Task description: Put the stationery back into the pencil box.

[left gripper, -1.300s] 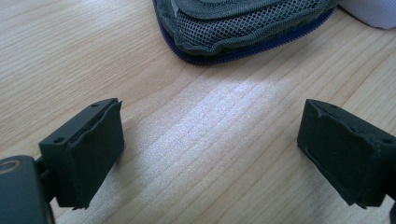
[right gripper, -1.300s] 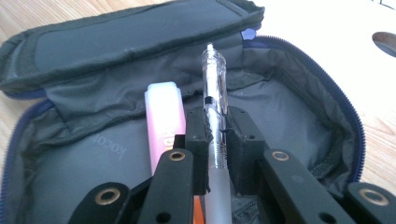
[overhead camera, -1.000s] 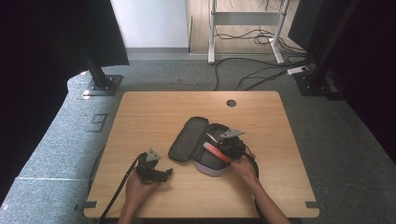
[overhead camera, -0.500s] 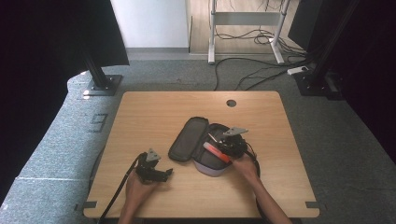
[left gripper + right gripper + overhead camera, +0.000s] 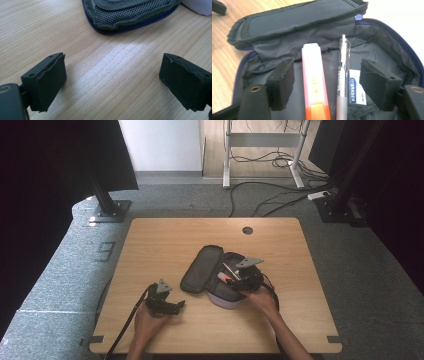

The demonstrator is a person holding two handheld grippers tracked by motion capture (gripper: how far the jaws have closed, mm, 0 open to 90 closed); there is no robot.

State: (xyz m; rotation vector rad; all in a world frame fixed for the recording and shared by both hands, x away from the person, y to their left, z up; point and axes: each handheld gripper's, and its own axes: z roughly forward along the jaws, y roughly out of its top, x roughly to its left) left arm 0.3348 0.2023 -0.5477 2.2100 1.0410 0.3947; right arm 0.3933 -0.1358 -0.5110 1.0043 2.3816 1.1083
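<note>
Desk (image 5: 105,82) – pale wood grain, smooth, faint sheen. Pencil case (image 5: 294,22) – matt grey cloth, mesh outside. Highlighter (image 5: 314,82) – glossy plastic. Pen (image 5: 343,75) – clear plastic, metallic grip. Tong pads (image 5: 282,85) – matt black, rough-edged foam.

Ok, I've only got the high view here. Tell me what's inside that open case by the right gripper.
Observer: A pink-and-orange highlighter, a clear mechanical pencil and a white eraser lie side by side in the pencil case.
Operator: Say whether the right gripper holds any of them.
Observer: No. The right gripper has just been opening; its pads press on nothing, though highlighter and pencil lie between them.
Operator: Report the left one.
Observer: The left gripper is open over bare table, short of the case's mesh flap.
</note>
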